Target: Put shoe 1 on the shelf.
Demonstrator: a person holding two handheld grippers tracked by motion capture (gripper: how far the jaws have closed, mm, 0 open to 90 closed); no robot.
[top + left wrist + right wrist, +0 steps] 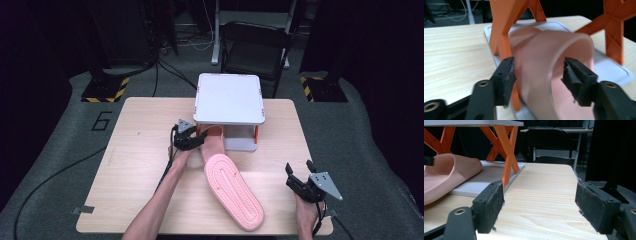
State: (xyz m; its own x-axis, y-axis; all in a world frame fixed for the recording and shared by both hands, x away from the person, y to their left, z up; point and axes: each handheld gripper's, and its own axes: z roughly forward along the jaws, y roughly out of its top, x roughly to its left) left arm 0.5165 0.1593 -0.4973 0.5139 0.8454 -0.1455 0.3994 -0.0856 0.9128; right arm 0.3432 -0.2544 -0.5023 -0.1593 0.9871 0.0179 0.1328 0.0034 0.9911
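Black foam pads on the left gripper (537,75) sit spread on either side of the pink slipper's (230,185) strap, not squeezing it, so the strap is just sitting between the open jaws. That slipper lies sole-up on the wooden table (135,165), toe end poking onto the bottom shelf of the little rack (229,97) with the white top and orange X-shaped legs, heel pointing back toward the near edge. Over at the near right corner, the right gripper (300,175) hovers well apart from the slipper, jaws wide with only bare tabletop between them.
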